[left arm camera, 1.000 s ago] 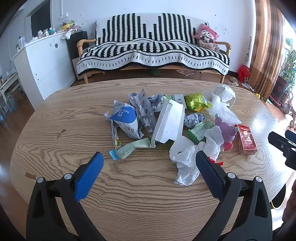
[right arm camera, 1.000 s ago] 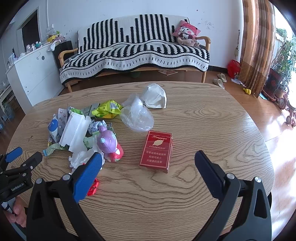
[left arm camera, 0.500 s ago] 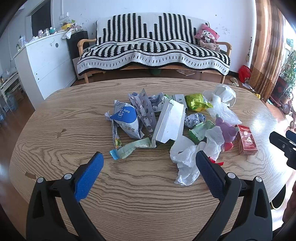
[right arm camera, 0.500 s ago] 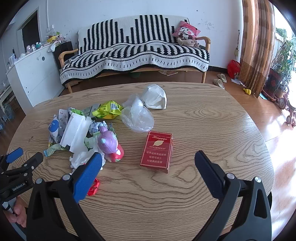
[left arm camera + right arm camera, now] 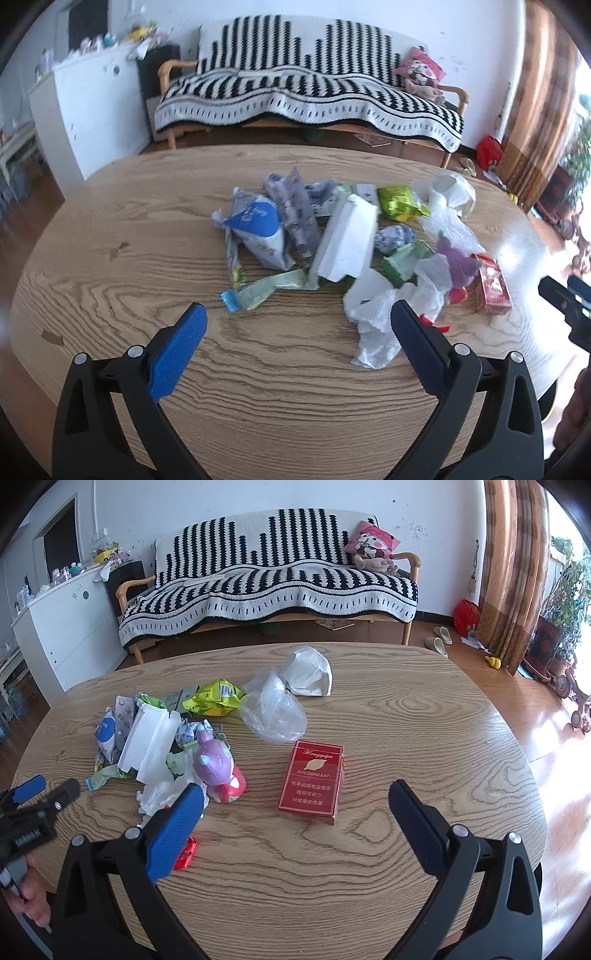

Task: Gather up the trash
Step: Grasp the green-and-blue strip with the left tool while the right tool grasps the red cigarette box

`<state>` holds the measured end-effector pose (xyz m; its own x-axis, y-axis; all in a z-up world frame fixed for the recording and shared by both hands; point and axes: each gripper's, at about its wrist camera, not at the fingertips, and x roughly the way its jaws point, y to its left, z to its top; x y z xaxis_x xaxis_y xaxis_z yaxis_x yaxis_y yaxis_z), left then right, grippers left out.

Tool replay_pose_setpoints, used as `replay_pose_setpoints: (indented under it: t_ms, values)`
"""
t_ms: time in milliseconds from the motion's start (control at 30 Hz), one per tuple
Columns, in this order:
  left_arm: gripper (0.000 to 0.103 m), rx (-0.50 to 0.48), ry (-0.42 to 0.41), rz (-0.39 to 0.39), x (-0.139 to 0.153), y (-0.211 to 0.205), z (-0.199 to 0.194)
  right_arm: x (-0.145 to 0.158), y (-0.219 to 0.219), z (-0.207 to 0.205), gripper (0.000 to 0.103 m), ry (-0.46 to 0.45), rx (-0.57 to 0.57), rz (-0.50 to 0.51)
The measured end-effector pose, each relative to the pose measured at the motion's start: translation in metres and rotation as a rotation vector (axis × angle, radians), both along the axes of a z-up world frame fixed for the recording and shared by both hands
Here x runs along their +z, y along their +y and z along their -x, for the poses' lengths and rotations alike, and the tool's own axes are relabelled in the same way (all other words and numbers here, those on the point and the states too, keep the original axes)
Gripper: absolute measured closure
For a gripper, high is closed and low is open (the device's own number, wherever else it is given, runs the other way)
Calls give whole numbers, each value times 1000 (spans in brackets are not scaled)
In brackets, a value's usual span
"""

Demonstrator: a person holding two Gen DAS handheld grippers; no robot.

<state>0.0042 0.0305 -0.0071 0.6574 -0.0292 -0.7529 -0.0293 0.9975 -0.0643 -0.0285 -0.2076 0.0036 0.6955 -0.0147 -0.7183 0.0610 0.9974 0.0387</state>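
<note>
The worktop (image 5: 388, 716) is wood-grain, smooth with a slight sheen near its right edge. The red cigarette pack (image 5: 312, 777) is glossy card. The clear bag (image 5: 275, 710) is thin crinkled plastic; the white block (image 5: 347, 240) looks like matt foam. The claw pads (image 5: 173, 823) are rough blue on matt black plastic.

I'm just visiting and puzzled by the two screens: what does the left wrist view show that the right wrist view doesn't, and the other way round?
Only the left wrist view shows the left hand-held gripper from behind, open over bare wood, and the full face of the blue-labelled packet.

Only the right wrist view shows the right hand-held gripper, open, and the printed front of the red cigarette pack.

Both show the wooden table, white foam piece, purple toy and striped sofa.
</note>
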Motion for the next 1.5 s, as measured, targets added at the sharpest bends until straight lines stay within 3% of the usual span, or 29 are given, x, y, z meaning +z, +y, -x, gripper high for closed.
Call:
replay_pose_setpoints:
  t_ms: [133,400,833,900,1000,1067,1167,1500]
  values:
    - [6,58,36,19,-7,32,-10,3,-7,1,6,2,-2,-8]
    - [6,63,131,-95,-34,78,-55,-9,-14,-8,6,34,-2,-36]
    - [7,14,216,-139,-72,75,-111,-35,-20,-30,6,98,-40,-23]
    - [15,6,213,-133,-75,76,-113,-38,-23,-33,6,102,-50,-30]
    - [41,-1,217,-73,-77,81,-117,-41,-27,-37,6,111,-63,-34]
    - [82,1,212,-87,-74,80,-114,-44,-29,-41,6,119,-72,-40]
    - [94,26,229,-1,-69,90,-110,-51,-31,-48,6,138,-84,-40]
    - [96,59,87,-6,-22,80,-77,-89,-20,-85,6,241,-98,13]
